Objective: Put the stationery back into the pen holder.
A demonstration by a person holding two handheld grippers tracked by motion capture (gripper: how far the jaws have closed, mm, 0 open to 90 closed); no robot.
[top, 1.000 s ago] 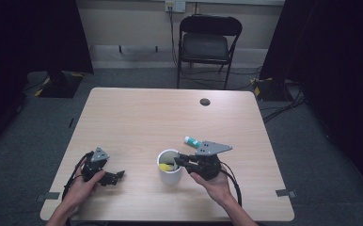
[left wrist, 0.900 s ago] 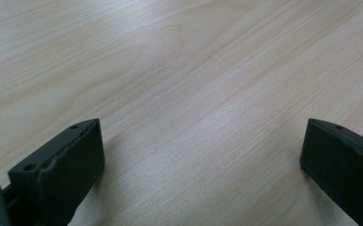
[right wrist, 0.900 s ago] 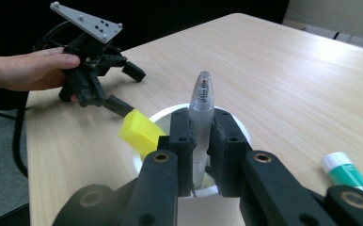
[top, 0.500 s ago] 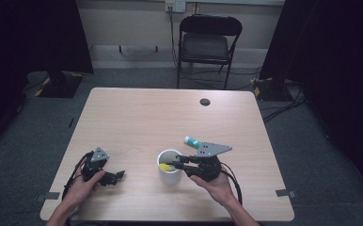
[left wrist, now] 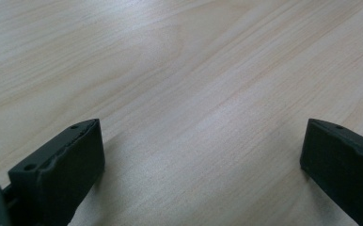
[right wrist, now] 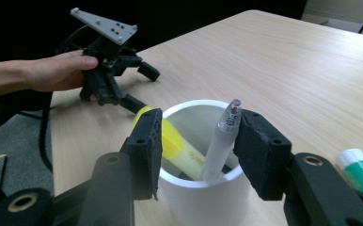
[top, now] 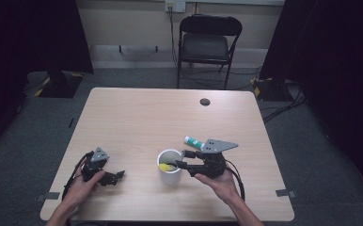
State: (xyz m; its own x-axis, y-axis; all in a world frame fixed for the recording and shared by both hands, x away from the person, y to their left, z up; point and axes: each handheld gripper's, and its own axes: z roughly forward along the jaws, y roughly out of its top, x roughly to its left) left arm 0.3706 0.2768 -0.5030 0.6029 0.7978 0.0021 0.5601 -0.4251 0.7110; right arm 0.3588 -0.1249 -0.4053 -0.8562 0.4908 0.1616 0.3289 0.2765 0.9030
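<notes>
Right gripper view shows our right gripper spread, having just opened, the pen between its jaws inside the white cup. Our left gripper rests spread, well apart.

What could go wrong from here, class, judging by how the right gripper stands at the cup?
1. The right gripper, its jaws just opened, stands over the white cup; pulling back carelessly might tip it.
2. The clear pen leans beside one jaw and could be dragged out.
3. The glue stick lies near that hand and might get knocked.
</notes>
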